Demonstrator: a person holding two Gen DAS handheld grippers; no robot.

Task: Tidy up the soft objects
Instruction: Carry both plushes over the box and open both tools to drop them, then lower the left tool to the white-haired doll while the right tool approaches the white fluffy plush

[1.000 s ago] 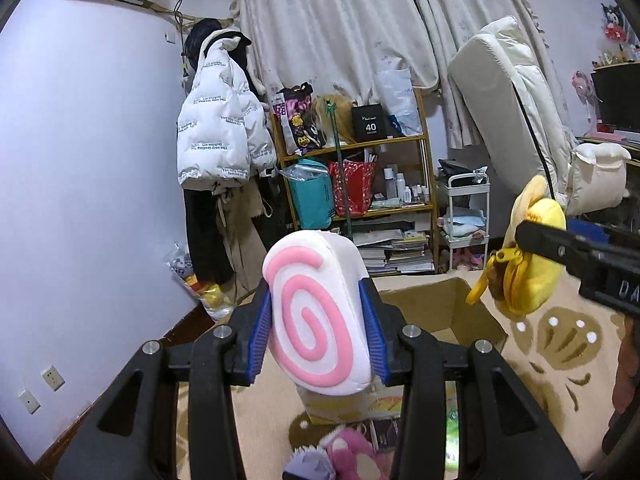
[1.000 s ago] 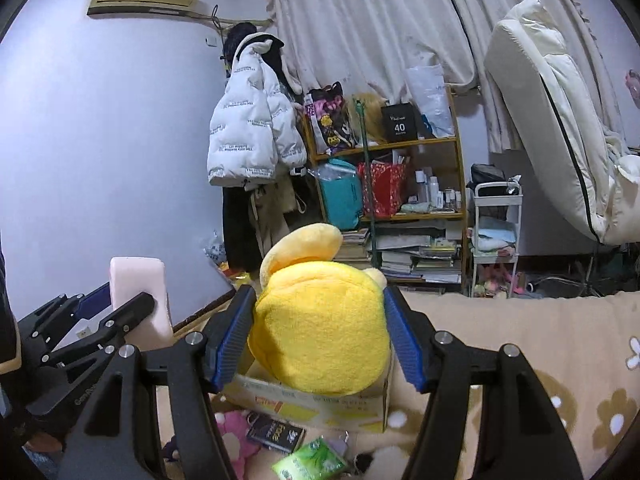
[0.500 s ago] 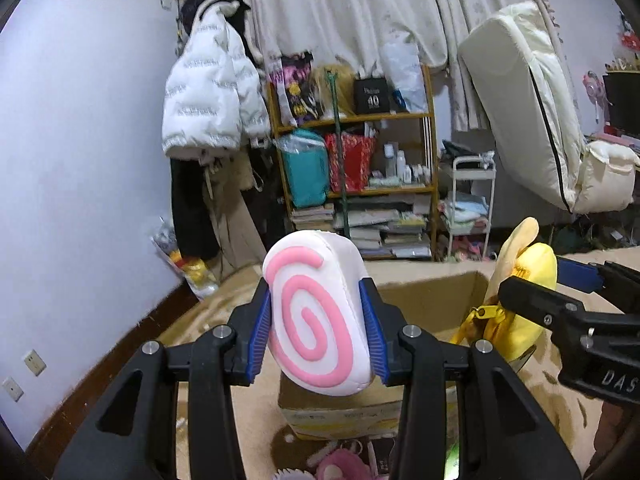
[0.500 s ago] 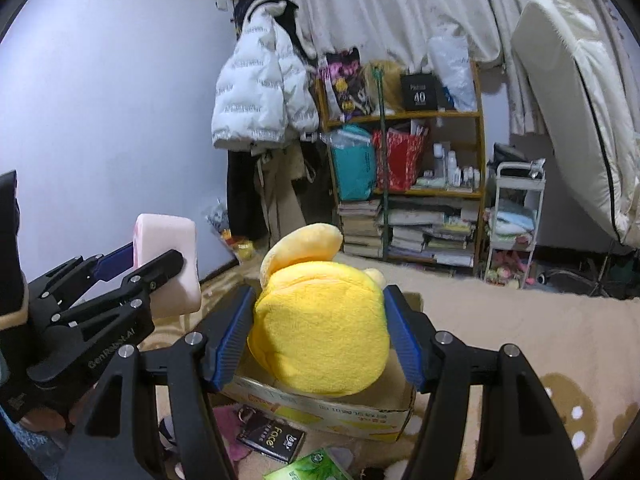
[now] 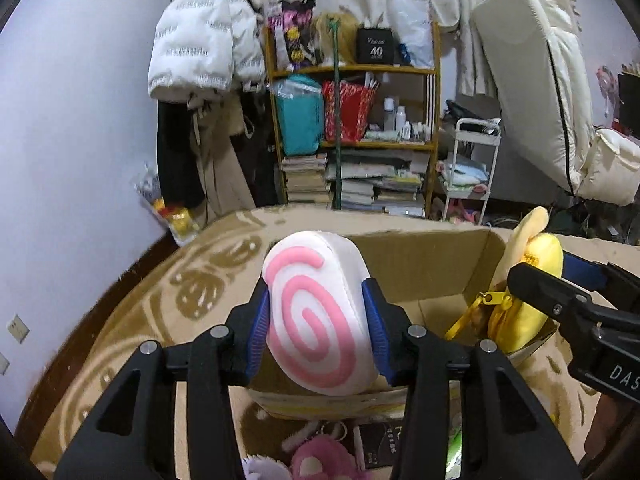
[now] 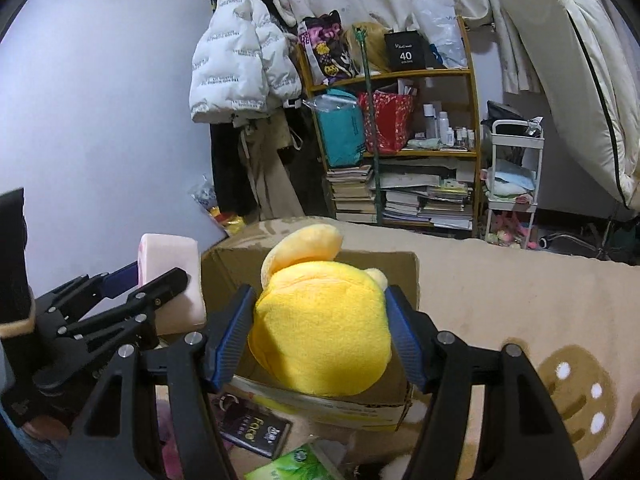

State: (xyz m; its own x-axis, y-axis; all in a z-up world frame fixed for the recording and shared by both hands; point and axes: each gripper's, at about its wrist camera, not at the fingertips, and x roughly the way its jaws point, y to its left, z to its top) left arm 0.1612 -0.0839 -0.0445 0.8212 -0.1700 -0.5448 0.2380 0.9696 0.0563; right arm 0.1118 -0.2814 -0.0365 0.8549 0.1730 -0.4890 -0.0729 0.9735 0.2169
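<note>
The box (image 5: 416,268) floor is hidden behind the swirl plush (image 5: 316,316); a pink toy (image 5: 324,460) is cut off below.

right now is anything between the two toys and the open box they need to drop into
Nothing visible blocks them. The spiral cushion in the left tongs and the yellow plush in the right tongs both hang by the open cardboard box. Its flaps are open, and what shows of its inside looks bare.

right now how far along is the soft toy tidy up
Done: nothing visibly inside the cardboard box yet. In hand: left gripper clamps the pink swirl plush, right gripper the yellow plush, both over the box. Left: drop both, then the pink plush below.
</note>
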